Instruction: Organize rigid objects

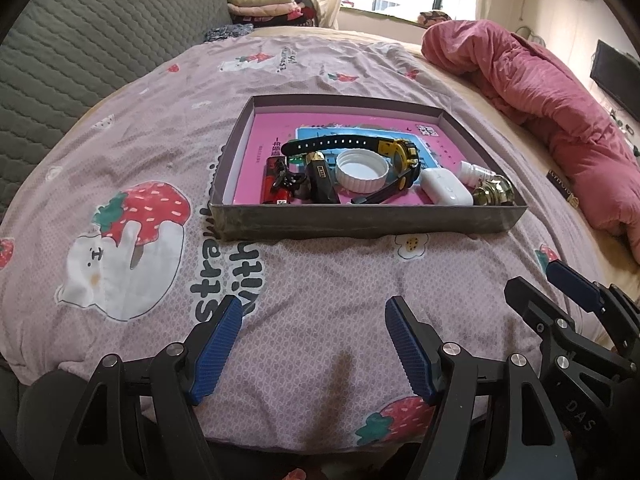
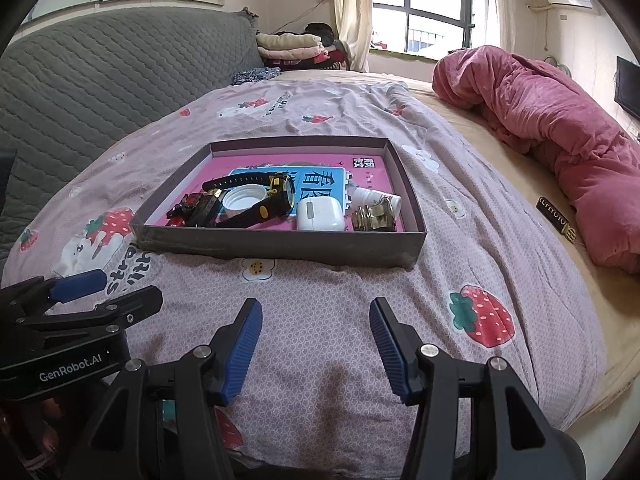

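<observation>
Left gripper point(image 1: 314, 312) and right gripper point(image 2: 316, 314): both agape, empty, over bedsheet point(image 2: 320, 280) near side of tray point(image 1: 360, 224); watch point(image 1: 400, 156) inside tray.

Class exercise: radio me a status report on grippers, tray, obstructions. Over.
Left gripper and right gripper open, empty, over the bedsheet. Tray holds watch, bottle cap, earbud case. Nothing in the way.

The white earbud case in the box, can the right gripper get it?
Probably yes: the right gripper is open and empty, the box has no lid, and the white earbud case lies uncovered near its front wall.
</observation>
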Motion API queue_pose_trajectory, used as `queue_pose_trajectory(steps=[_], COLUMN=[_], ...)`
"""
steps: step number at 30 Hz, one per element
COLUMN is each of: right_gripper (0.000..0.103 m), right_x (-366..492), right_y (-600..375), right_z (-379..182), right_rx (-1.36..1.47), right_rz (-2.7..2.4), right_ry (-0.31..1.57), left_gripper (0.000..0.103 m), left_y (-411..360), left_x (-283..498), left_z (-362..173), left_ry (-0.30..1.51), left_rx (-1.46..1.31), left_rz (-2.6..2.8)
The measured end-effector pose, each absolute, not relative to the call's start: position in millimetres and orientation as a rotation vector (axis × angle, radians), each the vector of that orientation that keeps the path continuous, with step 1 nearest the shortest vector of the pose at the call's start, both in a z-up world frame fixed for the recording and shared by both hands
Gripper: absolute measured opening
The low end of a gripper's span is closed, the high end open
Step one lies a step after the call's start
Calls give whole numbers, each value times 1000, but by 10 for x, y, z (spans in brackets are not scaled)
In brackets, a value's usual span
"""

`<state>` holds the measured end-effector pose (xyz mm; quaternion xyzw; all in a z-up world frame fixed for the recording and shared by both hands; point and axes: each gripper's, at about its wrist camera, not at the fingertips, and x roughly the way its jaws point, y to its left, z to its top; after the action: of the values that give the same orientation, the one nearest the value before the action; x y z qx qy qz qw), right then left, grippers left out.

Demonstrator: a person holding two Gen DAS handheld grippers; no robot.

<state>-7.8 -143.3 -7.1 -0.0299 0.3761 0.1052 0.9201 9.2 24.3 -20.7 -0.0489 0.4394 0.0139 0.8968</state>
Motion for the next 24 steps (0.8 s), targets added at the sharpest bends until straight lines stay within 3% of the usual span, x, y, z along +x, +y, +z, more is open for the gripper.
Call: queue_pose_trajectory(steps=[24], right_gripper=[55], right_x=[-62], right_y=[-1413], right_z=[-87], right_rx=[-67], right_rz=[219], right_ry=[767], left_gripper=[75], left_y=[245], left_x=[108], left_z=[-236], left_ry=[919], left_rx=[-95], left_rz=[24])
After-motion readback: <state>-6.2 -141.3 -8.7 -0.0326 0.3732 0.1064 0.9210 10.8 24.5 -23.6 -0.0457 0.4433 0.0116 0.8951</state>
